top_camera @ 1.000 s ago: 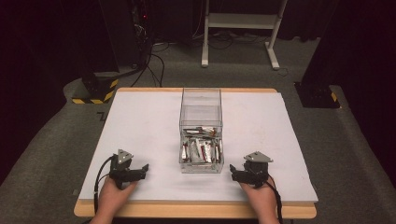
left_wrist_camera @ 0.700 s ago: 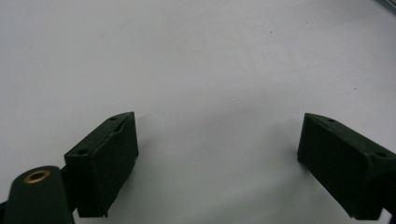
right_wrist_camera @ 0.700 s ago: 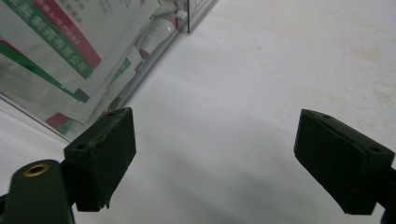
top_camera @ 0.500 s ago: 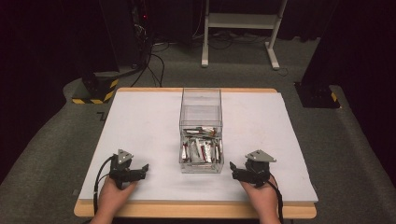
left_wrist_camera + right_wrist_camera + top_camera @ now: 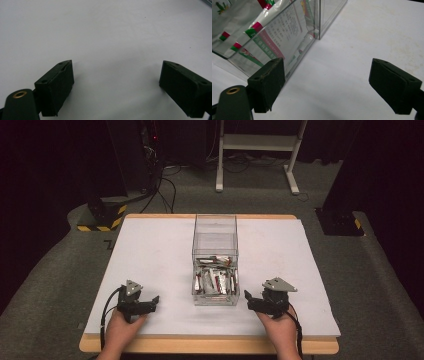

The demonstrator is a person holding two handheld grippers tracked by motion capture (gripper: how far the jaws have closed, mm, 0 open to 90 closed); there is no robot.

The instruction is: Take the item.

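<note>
Both your left gripper (image 5: 156,300) and right gripper (image 5: 247,296) rest wide open and empty near the table's (image 5: 150,245) front edge. The packets (image 5: 215,281) in the clear box (image 5: 215,227) look light, soft and slippery, so pinch one by its flat sealed end.

- Left hand (image 5: 120,329) enters from the bottom edge, wrapped around the left gripper (image 5: 156,301), low at the near left.
- Left gripper's jaws point right, spread wide apart, nothing between them.
- Grey three-cornered plate (image 5: 133,287) sits on top; cable (image 5: 106,307) loops back along the wrist.
- Right hand (image 5: 278,330) enters from the bottom edge, gripping the right gripper (image 5: 247,299), low at the near right.
- Right gripper's jaws point left, gaping wide, holding nothing.
- Both forearms roughly parallel, well apart.
</note>
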